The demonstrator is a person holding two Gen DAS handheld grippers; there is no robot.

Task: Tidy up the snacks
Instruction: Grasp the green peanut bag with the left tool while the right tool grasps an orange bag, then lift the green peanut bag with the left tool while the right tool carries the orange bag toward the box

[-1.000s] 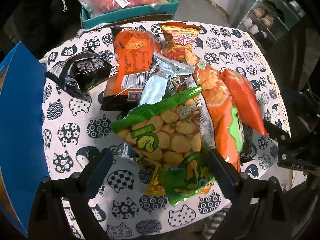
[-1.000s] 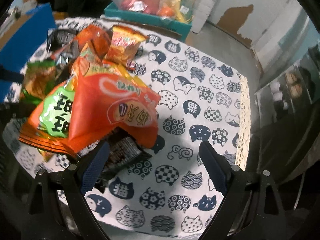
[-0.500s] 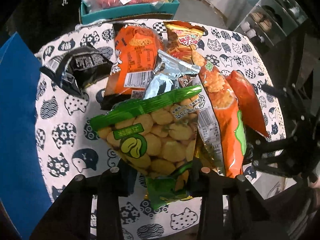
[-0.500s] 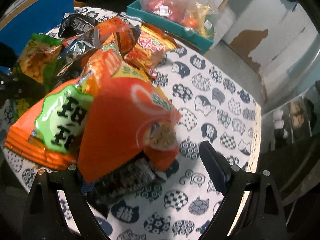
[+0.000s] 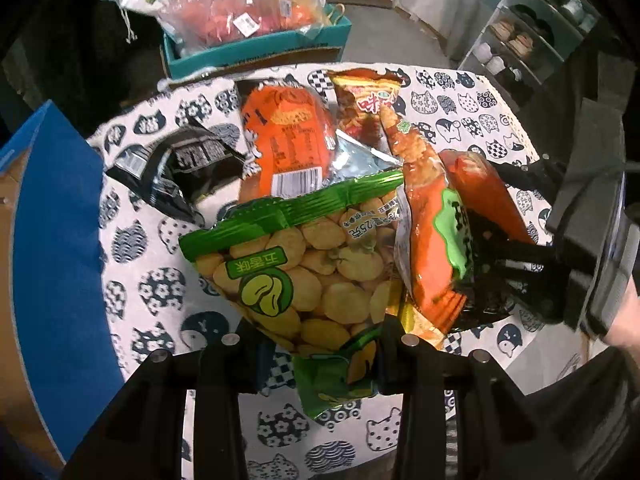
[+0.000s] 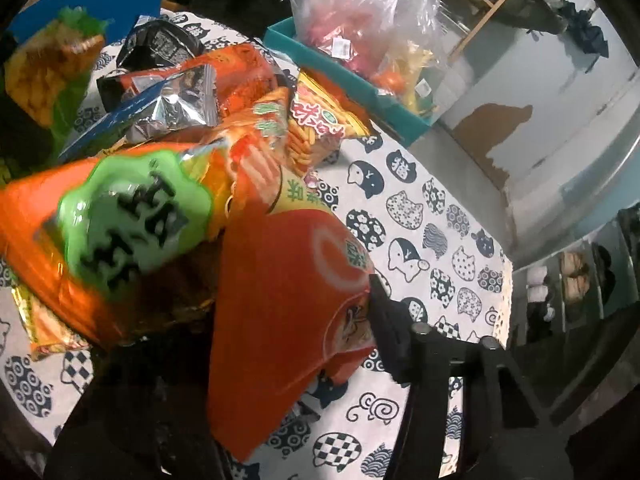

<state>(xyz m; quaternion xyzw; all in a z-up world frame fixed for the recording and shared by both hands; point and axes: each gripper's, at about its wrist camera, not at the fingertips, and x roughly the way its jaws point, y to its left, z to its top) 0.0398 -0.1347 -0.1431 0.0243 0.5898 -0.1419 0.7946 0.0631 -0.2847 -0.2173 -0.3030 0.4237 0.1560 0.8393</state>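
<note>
Table with cat-print cloth (image 5: 160,292), snack bags piled in the middle | left gripper (image 5: 316,344) clamped on green bean-snack bag (image 5: 304,264), near edge | right gripper (image 6: 280,340) jaws just closing around orange bag (image 6: 280,300), grip unclear

Bare cat-print tablecloth (image 6: 440,240) lies open at three o'clock of the snack pile (image 5: 340,184). At nine o'clock a blue panel (image 5: 56,240) blocks passage; at twelve, a teal box (image 5: 256,52) stands.
</note>
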